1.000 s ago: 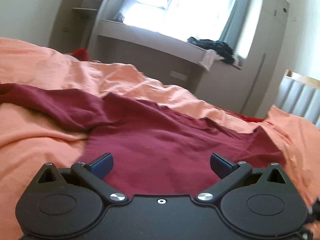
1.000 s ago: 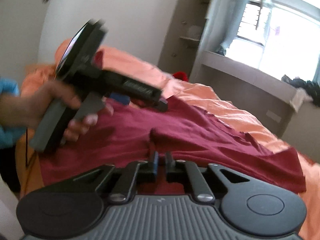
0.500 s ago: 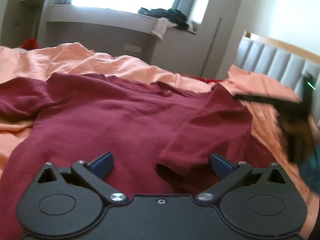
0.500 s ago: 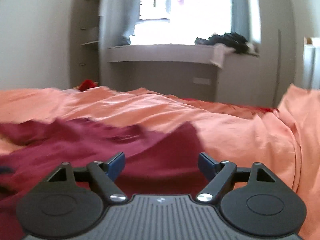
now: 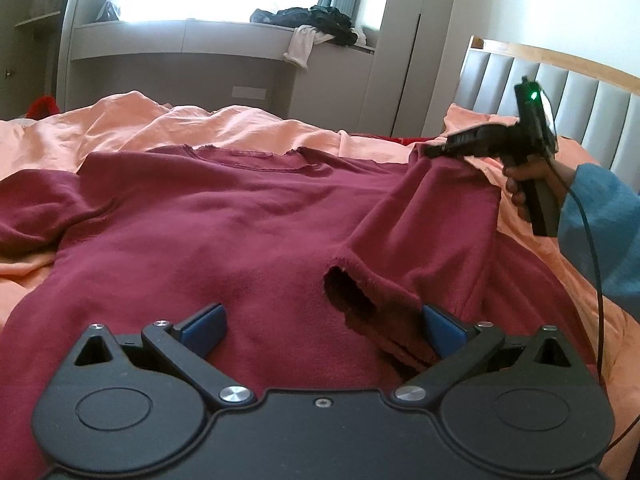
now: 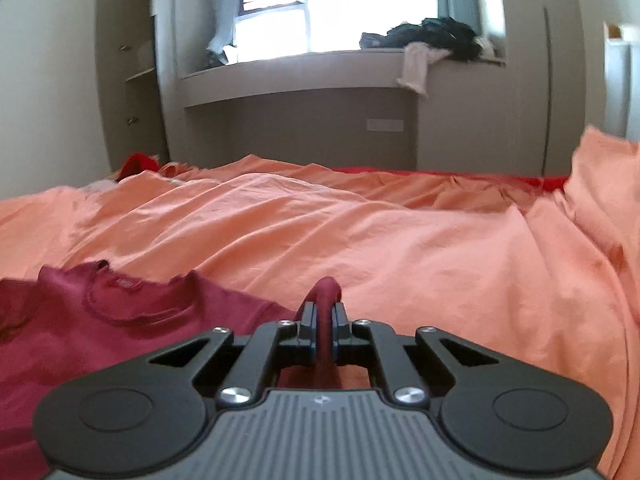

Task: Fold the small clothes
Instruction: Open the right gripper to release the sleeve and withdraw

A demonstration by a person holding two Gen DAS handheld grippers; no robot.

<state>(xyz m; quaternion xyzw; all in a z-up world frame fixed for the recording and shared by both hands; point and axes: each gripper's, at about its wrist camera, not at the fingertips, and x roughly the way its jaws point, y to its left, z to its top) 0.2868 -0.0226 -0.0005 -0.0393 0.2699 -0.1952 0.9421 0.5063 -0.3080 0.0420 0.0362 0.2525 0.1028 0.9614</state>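
A maroon T-shirt (image 5: 224,224) lies spread on the orange bedsheet (image 5: 224,128), collar towards the far side. Its right sleeve (image 5: 404,256) is folded in over the body, cuff opening facing me. My left gripper (image 5: 322,322) is open just above the shirt's lower part, the cuff near its right fingertip. My right gripper (image 6: 323,320) is shut on a pinch of the maroon shirt (image 6: 327,292) at the right shoulder. It also shows in the left wrist view (image 5: 434,151), held by a hand in a blue sleeve.
A padded headboard (image 5: 560,80) stands at the right. A grey window bench (image 6: 304,76) with a pile of dark clothes (image 6: 432,36) is beyond the bed. A red item (image 6: 138,164) lies at the far left bed edge. A black cable (image 5: 592,264) hangs from the right gripper.
My right gripper was open half a second ago and has now shut on the shirt at the shoulder. My left gripper stays open and has swung to face the shirt's right sleeve.
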